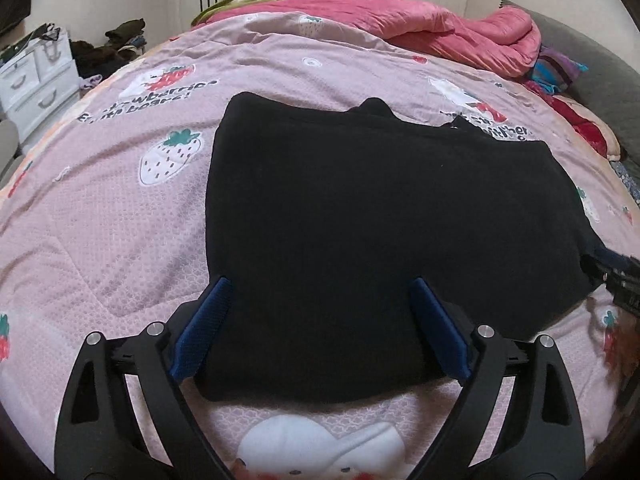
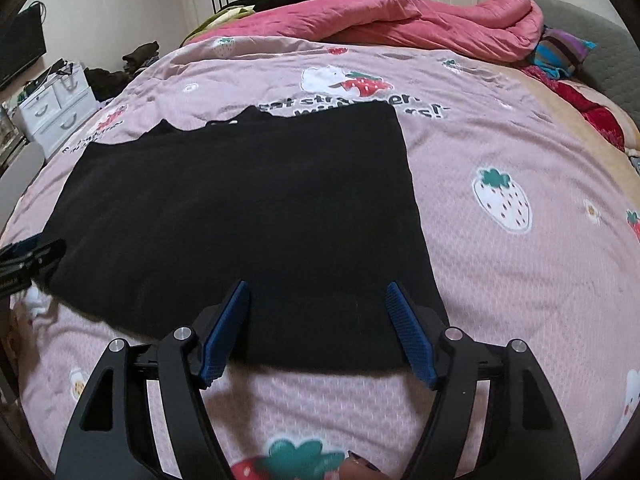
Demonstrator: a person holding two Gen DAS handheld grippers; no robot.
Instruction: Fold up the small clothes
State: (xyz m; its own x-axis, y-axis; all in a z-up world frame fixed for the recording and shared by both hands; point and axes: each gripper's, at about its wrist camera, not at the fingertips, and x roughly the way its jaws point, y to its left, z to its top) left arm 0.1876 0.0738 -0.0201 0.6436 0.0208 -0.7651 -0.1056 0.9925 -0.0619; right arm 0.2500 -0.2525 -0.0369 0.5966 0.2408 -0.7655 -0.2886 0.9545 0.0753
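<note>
Already the black garment (image 1: pixel 360 208) lies as a flat, roughly rectangular slab on the pink strawberry-print quilt (image 1: pixel 120 216), and its side edges run straight. That suggests, as a judgement, that the sleeves or sides are tucked in and a lengthwise fold is done. What looks left is at least one fold to bring the near hem up toward the far edge, or across, into a smaller packet.

Both tongs sit at the near hem. The left gripper (image 1: pixel 318 328) is spread wide, its blue pads (image 1: pixel 204 328) either side of the near left part of the cloth, holding nothing. The right gripper (image 2: pixel 318 328) is likewise wide open over the near right part of the garment (image 2: pixel 248 208), empty. Each one shows at the edge of the other's view, so they are spaced along the same hem.

The fabric is very dark and matte; weave and seams are hard to read. The far edge is uneven, with a small bump and a notch that may be a collar. The near edge casts a slight shadow on the quilt (image 2: pixel 520 280), so the cloth seems to be more than one layer thick. A red duvet (image 2: pixel 420 20) is bunched at the far end of the bed.
</note>
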